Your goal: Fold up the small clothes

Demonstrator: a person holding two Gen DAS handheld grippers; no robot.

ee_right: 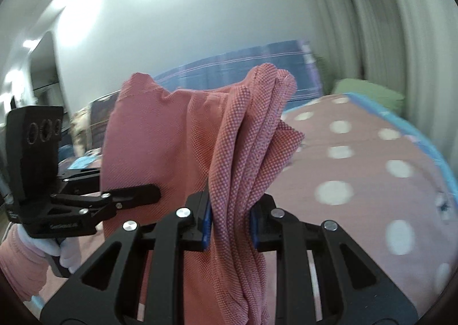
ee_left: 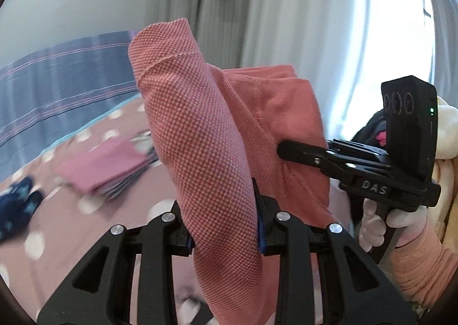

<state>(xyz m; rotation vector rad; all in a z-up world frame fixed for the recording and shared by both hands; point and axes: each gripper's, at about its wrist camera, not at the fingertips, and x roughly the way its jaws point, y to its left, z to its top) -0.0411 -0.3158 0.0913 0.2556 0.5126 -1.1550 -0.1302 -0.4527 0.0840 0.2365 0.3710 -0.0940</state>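
Note:
A salmon-pink knit garment point(ee_left: 200, 136) hangs in the air between both grippers, above the bed. My left gripper point(ee_left: 226, 227) is shut on one bunched edge of it. My right gripper point(ee_right: 232, 224) is shut on another bunched edge of the garment point(ee_right: 243, 153). In the left wrist view the right gripper point(ee_left: 289, 150) shows at the right, its fingers pinching the cloth. In the right wrist view the left gripper point(ee_right: 148, 193) shows at the left, also on the cloth. The lower part of the garment is hidden behind the gripper bodies.
A pink bedspread with white dots point(ee_right: 357, 170) lies below. A stack of folded clothes point(ee_left: 106, 164) with a pink piece on top sits on it at left. A dark blue garment point(ee_left: 17, 210) lies at the far left. Blue plaid bedding point(ee_left: 57, 90) and curtains point(ee_left: 286, 10) are behind.

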